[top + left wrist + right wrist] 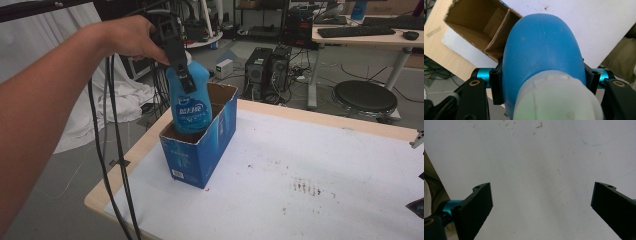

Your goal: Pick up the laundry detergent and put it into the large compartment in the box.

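We're looking down on the white-topped table (320, 165), and at ten o'clock on it the open blue cardboard box (200, 150) is standing near the left edge. The blue bottle (189, 102) is sitting upright with its base inside the box's near compartment. We're gripping its shoulder with the left gripper (544, 77), jaws clamping both sides. At three o'clock, the right gripper (541, 207) is hovering over bare tabletop, jaws spread wide.
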Available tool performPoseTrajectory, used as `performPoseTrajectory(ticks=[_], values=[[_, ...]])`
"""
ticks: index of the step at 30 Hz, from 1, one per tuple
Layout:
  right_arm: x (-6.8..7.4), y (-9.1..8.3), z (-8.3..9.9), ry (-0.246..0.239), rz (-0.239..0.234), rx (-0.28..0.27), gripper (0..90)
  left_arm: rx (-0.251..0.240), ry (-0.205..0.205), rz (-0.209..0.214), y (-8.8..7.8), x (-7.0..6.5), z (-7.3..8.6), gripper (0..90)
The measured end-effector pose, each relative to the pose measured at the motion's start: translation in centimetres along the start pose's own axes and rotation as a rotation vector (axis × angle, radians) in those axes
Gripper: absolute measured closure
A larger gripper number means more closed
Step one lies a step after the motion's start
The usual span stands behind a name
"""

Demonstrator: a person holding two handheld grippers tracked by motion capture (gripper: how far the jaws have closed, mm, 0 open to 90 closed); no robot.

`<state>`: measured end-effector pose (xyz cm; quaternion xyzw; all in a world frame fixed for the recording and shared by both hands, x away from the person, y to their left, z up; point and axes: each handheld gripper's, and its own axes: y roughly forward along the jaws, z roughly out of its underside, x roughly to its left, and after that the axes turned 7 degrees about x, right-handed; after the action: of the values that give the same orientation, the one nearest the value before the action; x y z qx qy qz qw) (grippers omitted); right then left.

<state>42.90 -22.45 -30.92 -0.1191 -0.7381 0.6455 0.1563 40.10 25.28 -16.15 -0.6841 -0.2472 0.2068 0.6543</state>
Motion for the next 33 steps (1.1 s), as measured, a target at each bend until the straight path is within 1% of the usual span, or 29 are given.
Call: performPoseTrajectory(ticks=[5, 8, 10, 11, 13, 18, 25, 33], values=[[-0.1, 0.1, 0.1, 0.004, -0.001, 0.003, 2.9, 0.008, 0.000, -0.003, 2.1, 0.3, 0.0, 37.7], [-0.1, 0.1, 0.2, 0.010, -0.002, 0.003, 2.9, 0.004, 0.001, -0.004, 3.5, 0.5, 0.0, 37.7], [-0.2, 0.1, 0.2, 0.010, -0.003, 0.002, 2.9, 0.010, 0.005, -0.005, 3.8, 0.5, 0.0, 37.7], [-0.2, 0.2, 0.3, 0.012, -0.002, 0.003, 2.9, 0.016, 0.013, -0.006, 4.5, 0.6, 0.0, 37.7], [-0.3, 0.3, 0.3, 0.013, -0.003, 0.003, 2.9, 0.027, 0.018, -0.007, 5.1, 0.6, -0.1, 37.7], [-0.3, 0.5, 0.2, 0.015, -0.006, 0.007, 2.9, 0.037, 0.016, 0.011, 6.8, 0.7, -0.3, 37.7], [-0.3, 0.7, 0.1, 0.013, -0.009, 0.007, 2.9, 0.058, 0.004, 0.022, 9.3, 1.0, -0.3, 37.7], [-0.4, 0.9, 0.2, 0.016, -0.011, 0.010, 2.9, 0.072, -0.002, 0.039, 11.2, 1.2, -0.2, 37.7]])
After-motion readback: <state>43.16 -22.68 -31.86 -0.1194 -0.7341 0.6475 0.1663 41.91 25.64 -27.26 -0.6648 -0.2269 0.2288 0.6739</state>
